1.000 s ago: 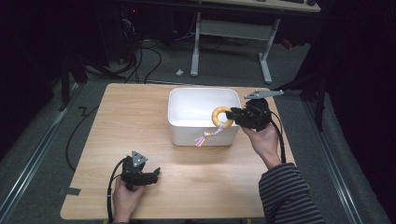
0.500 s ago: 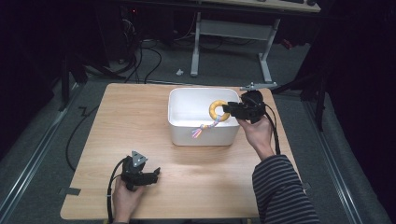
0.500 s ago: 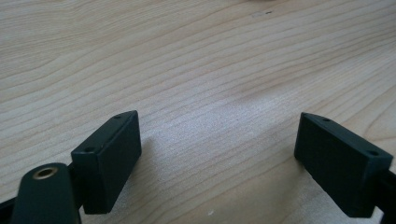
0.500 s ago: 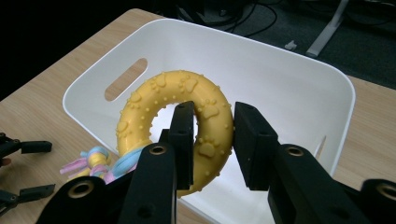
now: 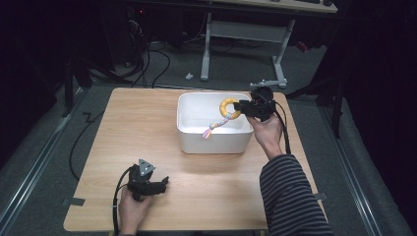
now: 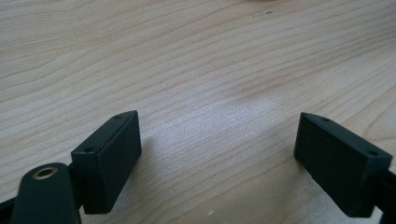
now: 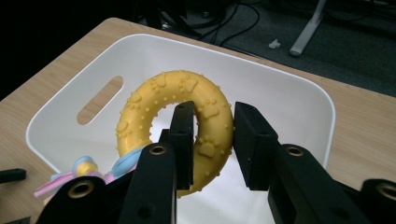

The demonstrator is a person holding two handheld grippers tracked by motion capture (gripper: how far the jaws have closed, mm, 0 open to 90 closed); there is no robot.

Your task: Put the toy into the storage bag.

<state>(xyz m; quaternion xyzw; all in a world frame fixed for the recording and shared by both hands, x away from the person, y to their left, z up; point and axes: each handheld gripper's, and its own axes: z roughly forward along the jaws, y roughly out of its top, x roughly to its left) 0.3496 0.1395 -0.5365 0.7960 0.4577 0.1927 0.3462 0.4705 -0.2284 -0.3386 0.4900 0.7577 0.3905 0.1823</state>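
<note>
Jaws of the right gripper (image 7: 212, 140) are clamped on one side of a yellow ring toy (image 7: 180, 123), one jaw passed through its hole and the other set against its outer edge. Studs and paw prints are seen on the ring, and a pastel rope tail (image 5: 215, 127) is tied to its lower part. The toy is held above the inside of the white bin (image 5: 192, 128), which stands on the wooden table (image 5: 123, 132). At the table's near edge the left gripper (image 5: 147, 184) is held low over bare wood, its jaws spread wide with nothing between them
</note>
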